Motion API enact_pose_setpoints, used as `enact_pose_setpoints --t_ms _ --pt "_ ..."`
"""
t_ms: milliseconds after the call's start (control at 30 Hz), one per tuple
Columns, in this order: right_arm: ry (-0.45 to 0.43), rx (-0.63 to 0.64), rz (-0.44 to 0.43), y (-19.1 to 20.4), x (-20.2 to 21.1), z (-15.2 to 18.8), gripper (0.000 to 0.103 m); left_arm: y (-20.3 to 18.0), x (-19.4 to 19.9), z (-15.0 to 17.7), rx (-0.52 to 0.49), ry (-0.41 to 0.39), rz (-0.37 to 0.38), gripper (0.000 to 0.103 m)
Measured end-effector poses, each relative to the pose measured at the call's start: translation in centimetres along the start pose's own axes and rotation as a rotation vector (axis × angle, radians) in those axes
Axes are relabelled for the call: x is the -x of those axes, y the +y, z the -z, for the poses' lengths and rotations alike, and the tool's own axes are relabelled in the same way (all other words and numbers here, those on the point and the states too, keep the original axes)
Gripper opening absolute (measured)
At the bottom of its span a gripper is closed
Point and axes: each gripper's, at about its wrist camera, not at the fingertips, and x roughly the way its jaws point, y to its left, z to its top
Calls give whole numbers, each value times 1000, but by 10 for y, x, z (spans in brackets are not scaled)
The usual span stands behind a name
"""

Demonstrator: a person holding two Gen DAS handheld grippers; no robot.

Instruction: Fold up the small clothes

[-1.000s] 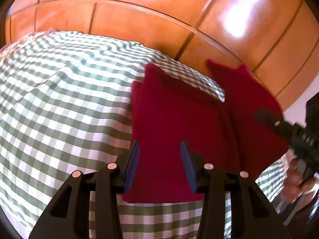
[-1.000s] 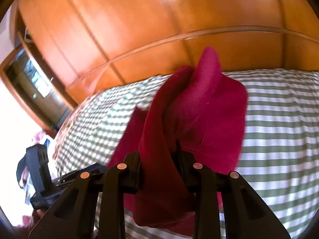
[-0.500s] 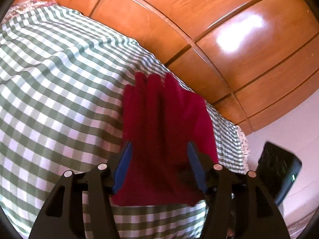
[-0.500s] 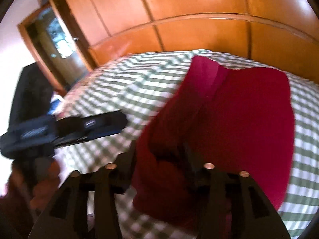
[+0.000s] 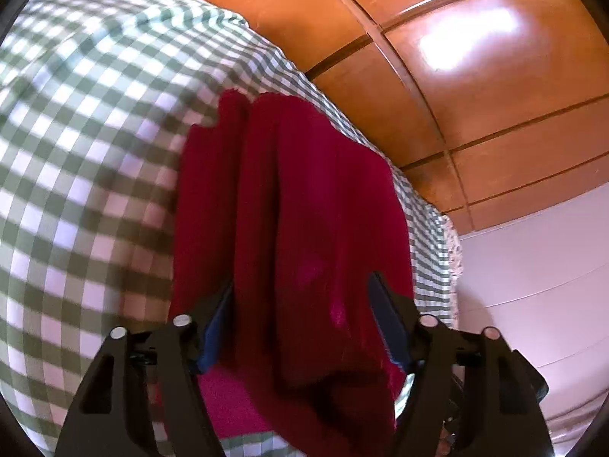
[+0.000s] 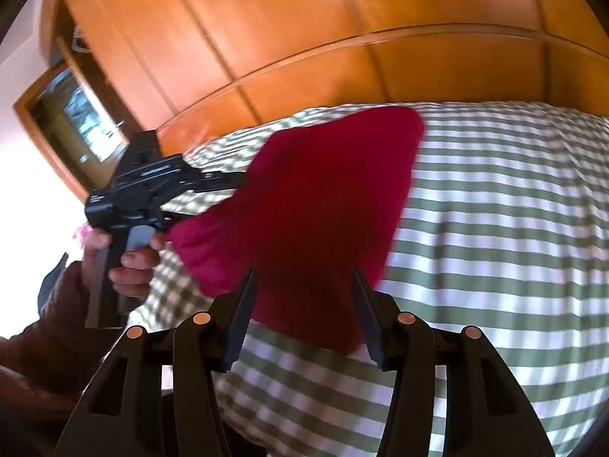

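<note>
1. Red garment [image 5: 289,228] lying folded in long ridges on green-checked bedcover [image 5: 83,175], near its far edge below wooden panelling [image 5: 475,87].
2. Left gripper [image 5: 300,316]: jaws spread wide, straddling the near end of the garment; cloth bunched between them, not clamped. Contact with either pad: cannot tell.
3. Right gripper [image 6: 302,304]: jaws spread, hovering over the near edge of the garment [image 6: 316,205], pinching nothing.
4. From right wrist view: left gripper [image 6: 228,181] reaching into the cloth's left side, held by left hand [image 6: 121,255]; fingertips hidden in fabric.
</note>
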Motion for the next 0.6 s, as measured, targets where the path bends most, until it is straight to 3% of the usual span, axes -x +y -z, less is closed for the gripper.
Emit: enact_pose_setpoints --t_ms 33,67,200,333,467,567,600 --pt "-3 -9 10 -4 0 -1 50 -5 -3 -1 -14 3 -20 37" --pt "-8 -13 19 -6 -1 -1 50 -9 -5 -4 -36 5 -45 29" --pt "-6 32 24 4 -15 -9 50 -27 10 2 -123 -73 -103 21" --pt "8 113 9 31 -30 -2 50 -26 41 20 -181 -159 -166 20" --pt "61 141 28 40 -54 16 50 2 20 32 -160 -119 -292 22" --pt "59 204 91 50 -69 29 50 8 13 33 -130 -151 -321 33" --pt "56 230 115 54 -69 31 52 3 15 33 -136 -164 -358 43"
